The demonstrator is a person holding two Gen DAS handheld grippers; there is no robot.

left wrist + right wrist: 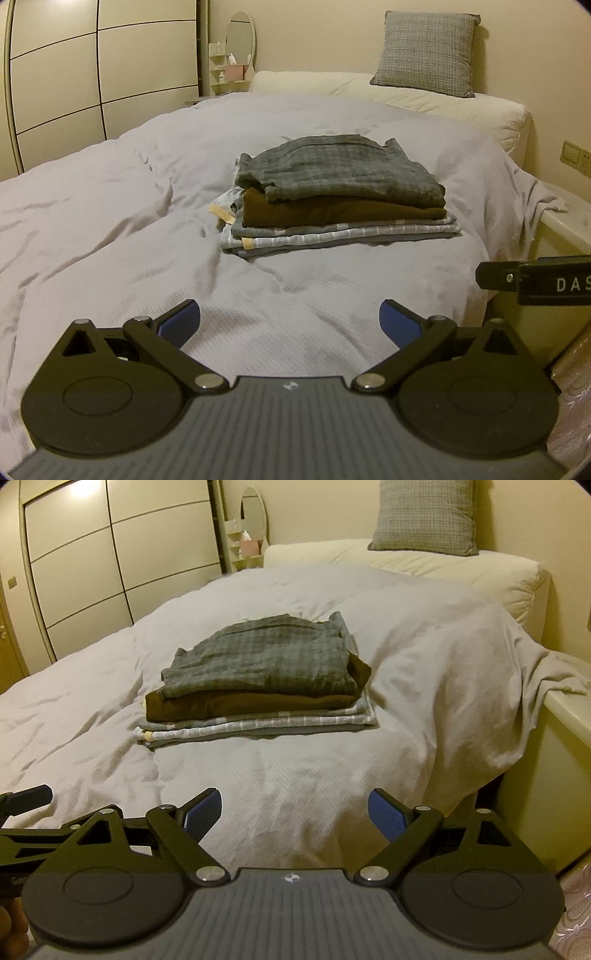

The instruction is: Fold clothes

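Stack: I saw the clothes (340,195) lying folded in one pile on the bed (110,229), a grey plaid piece (266,657) on top, a brown piece (236,705) under it, and striped pieces (258,725) at the bottom.
Left gripper: my left gripper (290,323) hung over the near part of the bed, its jaws spread wide with nothing between them, well short of the pile.
Right gripper: my right gripper (295,810) was likewise spread and empty, just beside the left one.
Step in hand: I judged that the pile already lay as folding would leave it; I saw no loose garment on the bed in either view.
Next move: I could not settle one. The scene fitted a finished pile, or a pause before another garment was brought from out of view.
Hidden: the far side of the pile and how many striped pieces it held were unclear; edges merged.
Cut off: the bed's near edge and left side ran out of both views, and the gripper bodies covered what lay below them.
Hard to make out: small items on the shelf (225,70) by the mirror (241,35) were blurred.
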